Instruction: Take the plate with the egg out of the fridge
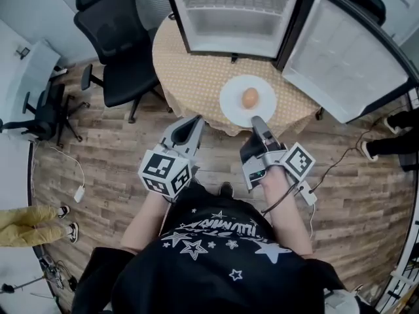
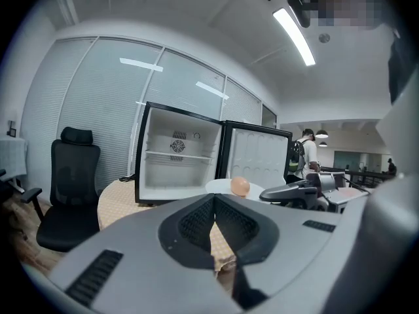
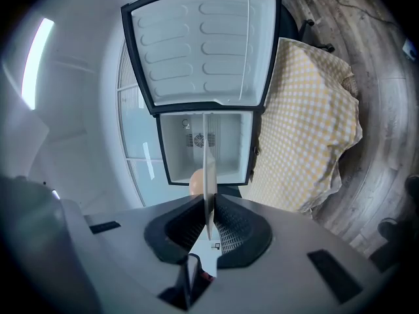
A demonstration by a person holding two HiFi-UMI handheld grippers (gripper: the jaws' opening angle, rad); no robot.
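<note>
A white plate (image 1: 230,103) with a brown egg (image 1: 249,98) lies at the near edge of the round table (image 1: 190,70), in front of the open fridge (image 1: 236,18). My right gripper (image 1: 257,120) is shut on the plate's near rim. In the right gripper view the plate (image 3: 209,175) shows edge-on between the pads, with the egg (image 3: 196,182) behind it. My left gripper (image 1: 195,120) hangs shut and empty just off the table edge, left of the plate. From the left gripper view the egg (image 2: 240,186) sits on the plate (image 2: 219,187) ahead to the right.
The fridge door (image 1: 347,61) stands swung open to the right. The fridge shelves look bare. A black office chair (image 1: 121,38) stands left of the table. A yellow checked cloth (image 3: 308,129) covers the table and hangs over its edge. The floor is wood.
</note>
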